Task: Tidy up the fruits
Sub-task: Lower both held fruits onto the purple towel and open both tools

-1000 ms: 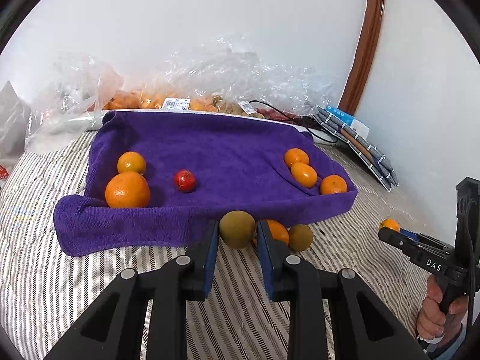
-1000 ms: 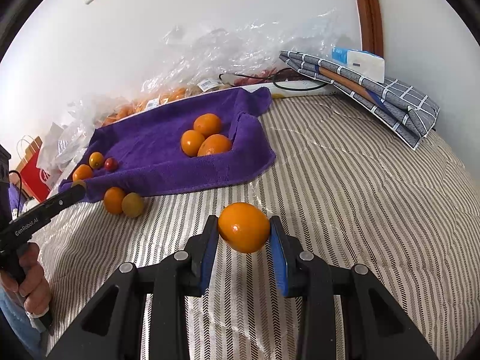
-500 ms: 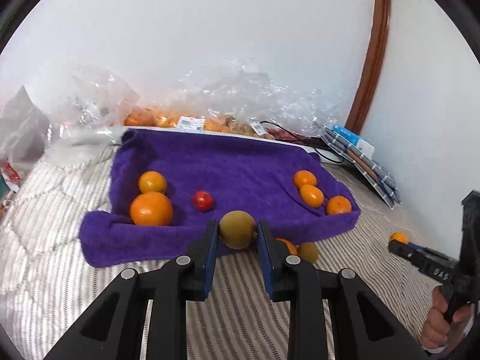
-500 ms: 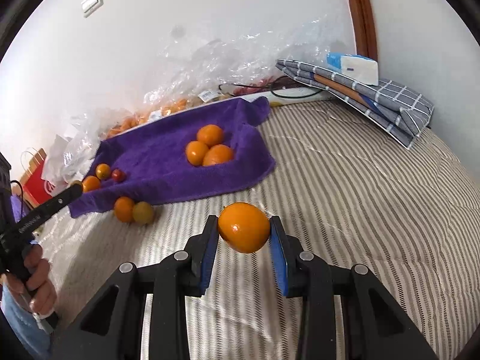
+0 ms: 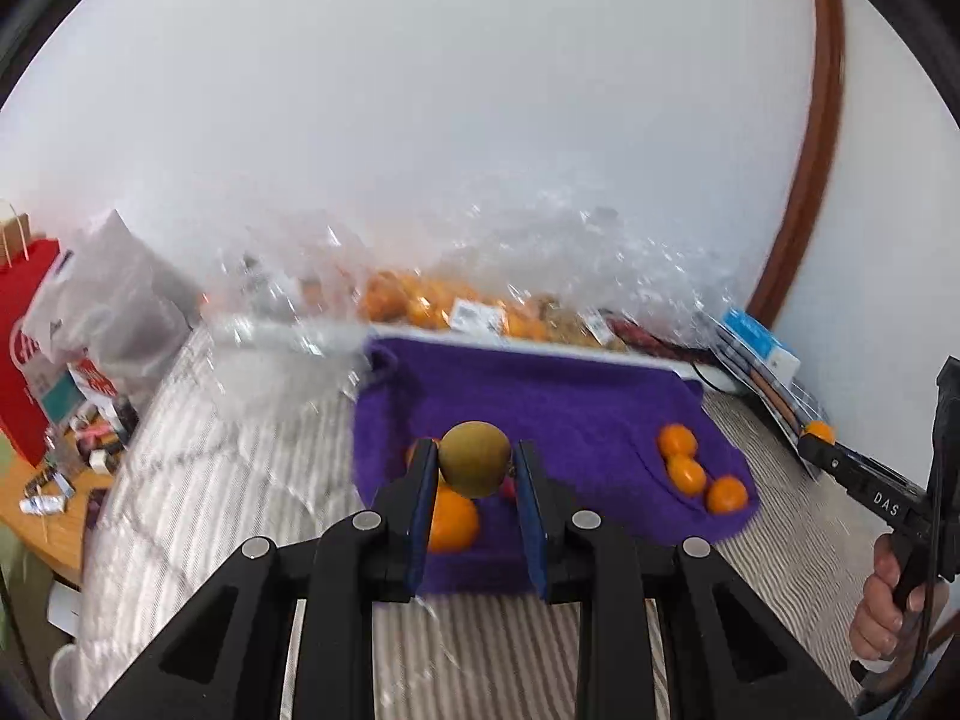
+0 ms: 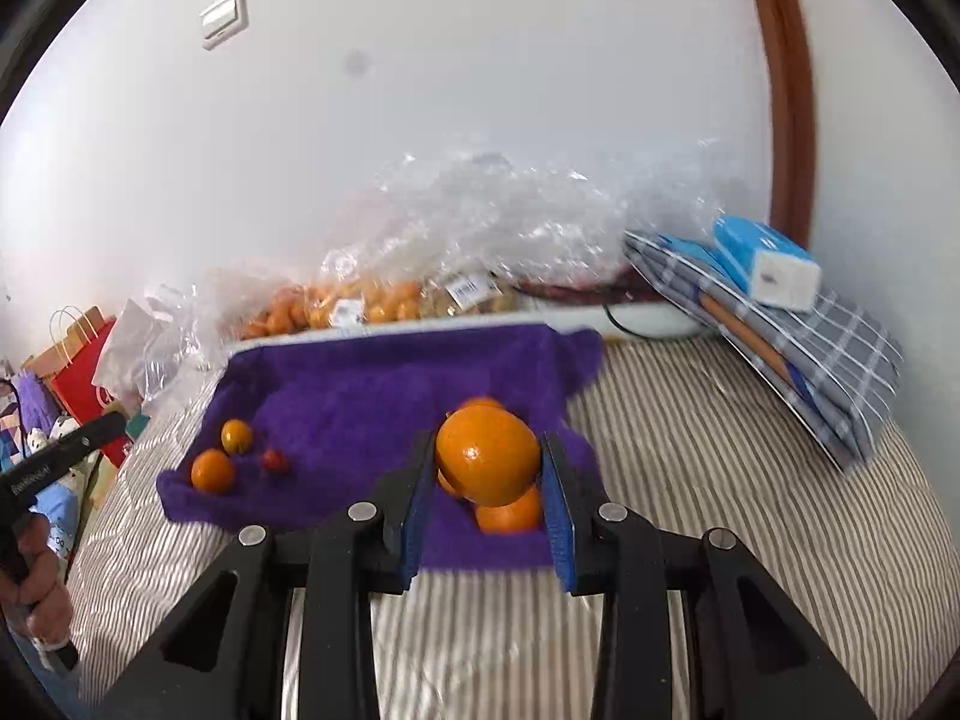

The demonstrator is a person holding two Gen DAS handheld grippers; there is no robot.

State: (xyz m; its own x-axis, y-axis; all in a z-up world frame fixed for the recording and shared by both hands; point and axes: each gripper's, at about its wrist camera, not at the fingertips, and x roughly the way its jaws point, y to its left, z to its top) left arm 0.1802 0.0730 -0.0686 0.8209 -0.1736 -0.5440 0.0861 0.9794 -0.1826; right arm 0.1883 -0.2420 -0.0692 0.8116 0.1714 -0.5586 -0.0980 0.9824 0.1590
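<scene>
Our left gripper (image 5: pixel 474 468) fingers pinch a greenish-brown fruit (image 5: pixel 475 459); our right gripper (image 6: pixel 487 474) fingers clamp an orange (image 6: pixel 487 456). Small oranges (image 5: pixel 687 474) lie on the purple towel (image 5: pixel 570 396).

So the towel (image 6: pixel 372 396) sits on the striped bed (image 6: pixel 720 480), with bags of fruit (image 6: pixel 360 300) right behind it against the wall. On the towel there's a group of three fruits (image 5: pixel 690 471) at the right end and two fruits (image 6: pixel 219 456) at the left. A folded cloth (image 6: pixel 810 354) lies off to the right with a box (image 6: pixel 768 264) on top.
</scene>
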